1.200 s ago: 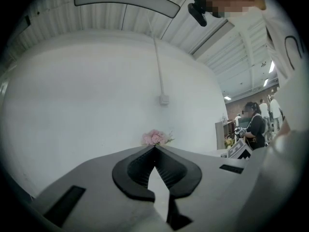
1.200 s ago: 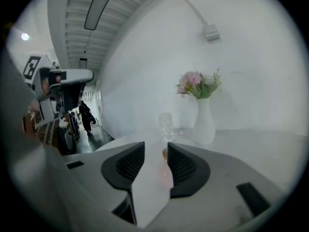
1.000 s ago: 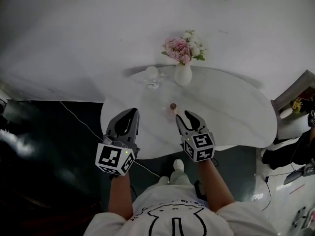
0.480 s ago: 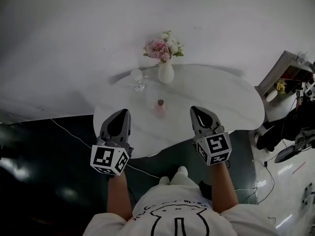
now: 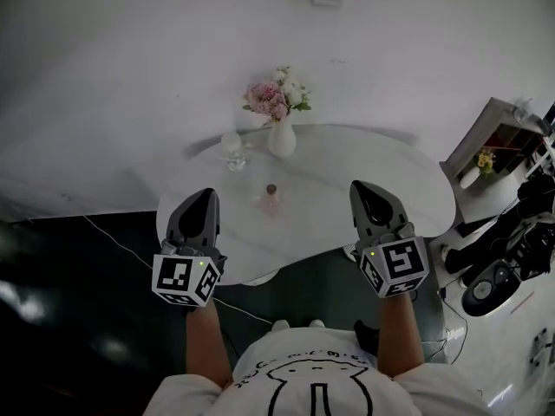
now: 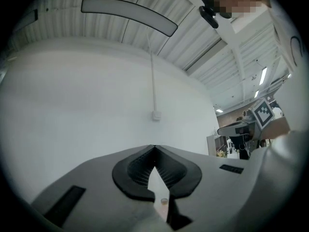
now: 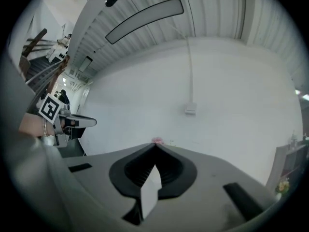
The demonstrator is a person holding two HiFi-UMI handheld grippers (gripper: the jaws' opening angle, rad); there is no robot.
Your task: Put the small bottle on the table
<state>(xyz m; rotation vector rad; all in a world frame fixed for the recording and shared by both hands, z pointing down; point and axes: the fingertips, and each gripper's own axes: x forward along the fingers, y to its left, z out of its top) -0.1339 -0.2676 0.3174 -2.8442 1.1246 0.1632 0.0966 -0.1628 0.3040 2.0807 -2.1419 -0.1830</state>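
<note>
the small pink glass bottle stands on the round white table, near its front middle. behind it stands the white vase of flowers, with the clear glass cup left of the vase.

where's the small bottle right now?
Head view: the small bottle stands on the white table, mid-frame, just nearer the person than the flower vase, between the left gripper and right gripper, touching neither.

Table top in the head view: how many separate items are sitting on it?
3. A small bottle near the middle, a flower vase at the far edge, and a clear glass piece just left of the vase. Nothing seems hidden.
</note>
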